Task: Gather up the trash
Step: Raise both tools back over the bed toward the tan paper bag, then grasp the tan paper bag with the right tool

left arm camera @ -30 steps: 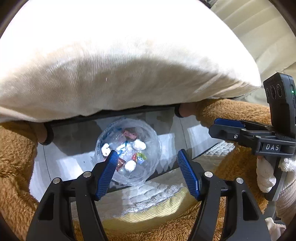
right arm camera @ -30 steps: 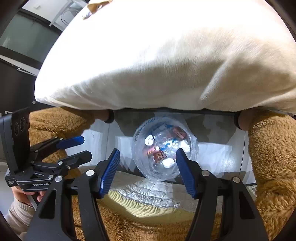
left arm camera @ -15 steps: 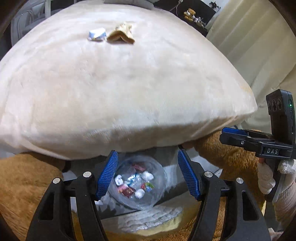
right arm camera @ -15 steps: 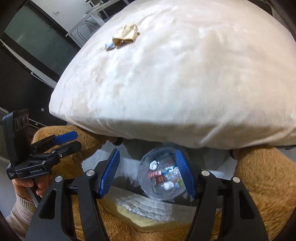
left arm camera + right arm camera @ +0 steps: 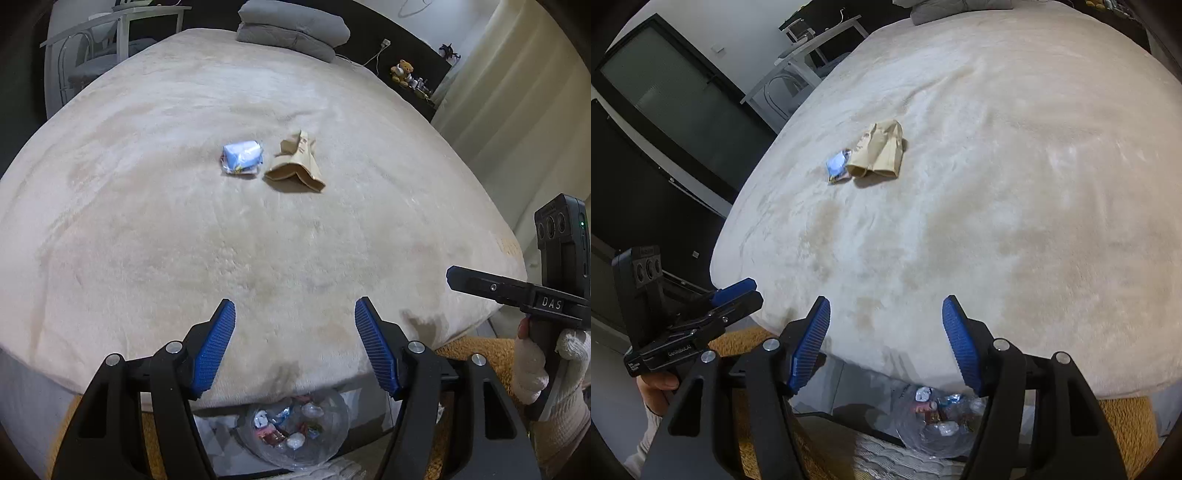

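Your left claw (image 5: pixel 294 343) and right claw (image 5: pixel 886 339) are both apart and hold nothing. The blue wrapper (image 5: pixel 242 158) and brown paper bag (image 5: pixel 297 164) lie side by side on the bed (image 5: pixel 184 240), far ahead of both.

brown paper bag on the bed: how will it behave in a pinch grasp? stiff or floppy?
The paper bag looks creased and flattened, so it will probably flop and fold rather than hold shape. It likely weighs little and looks empty. Its raised folds give the fingers an edge, but on the soft blanket a push would probably slide or crumple it.
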The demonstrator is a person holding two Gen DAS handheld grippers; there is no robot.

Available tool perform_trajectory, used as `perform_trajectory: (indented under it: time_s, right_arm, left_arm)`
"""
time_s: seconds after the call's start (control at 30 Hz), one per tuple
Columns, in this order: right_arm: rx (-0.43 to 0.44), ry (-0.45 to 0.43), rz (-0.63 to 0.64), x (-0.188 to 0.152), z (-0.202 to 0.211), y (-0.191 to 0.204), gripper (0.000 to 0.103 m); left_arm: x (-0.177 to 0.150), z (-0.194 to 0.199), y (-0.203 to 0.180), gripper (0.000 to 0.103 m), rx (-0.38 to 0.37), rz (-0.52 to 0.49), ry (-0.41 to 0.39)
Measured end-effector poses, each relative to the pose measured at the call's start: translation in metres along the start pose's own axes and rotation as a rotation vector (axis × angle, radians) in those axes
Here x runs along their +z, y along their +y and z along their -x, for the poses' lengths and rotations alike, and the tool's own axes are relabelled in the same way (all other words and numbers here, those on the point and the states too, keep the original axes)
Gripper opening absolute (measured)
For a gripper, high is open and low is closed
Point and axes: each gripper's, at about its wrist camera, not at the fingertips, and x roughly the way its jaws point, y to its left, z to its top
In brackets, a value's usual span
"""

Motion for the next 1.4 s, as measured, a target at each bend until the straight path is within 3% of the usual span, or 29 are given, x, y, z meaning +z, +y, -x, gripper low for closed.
perform_trajectory:
  time_s: [0.27,0.37,0.63,0.9,1.03,1.4]
  right_arm:
    - [0.043,0.005,-0.05,0.061,-0.037,0.0,0.066]
    - [0.047,0.005,-0.087,0.081,-0.053,-0.003,0.08]
    - [0.121,0.081,-0.217,0.125,-0.112,-0.013,0.08]
    - [0.112,0.139,-0.241,0.146,-0.155,-0.018,0.08]
    - [0.086,0.144,-0.199,0.148,-0.161,-0.015,0.064]
    - [0.068,0.102,-0.142,0.141,-0.149,-0.014,0.054]
  left_arm:
    - [0.042,-0.011,0.023,0.066,0.001,0.023,-0.038]
    - [0.054,-0.015,0.031,0.066,-0.001,0.033,-0.045]
    - [0.07,-0.028,0.05,0.066,-0.005,0.059,-0.046]
    - [0.074,-0.036,0.064,0.066,-0.006,0.081,-0.04]
    - [0.073,-0.039,0.064,0.066,-0.01,0.077,-0.036]
    - [0.079,-0.051,0.065,0.066,-0.003,0.057,-0.036]
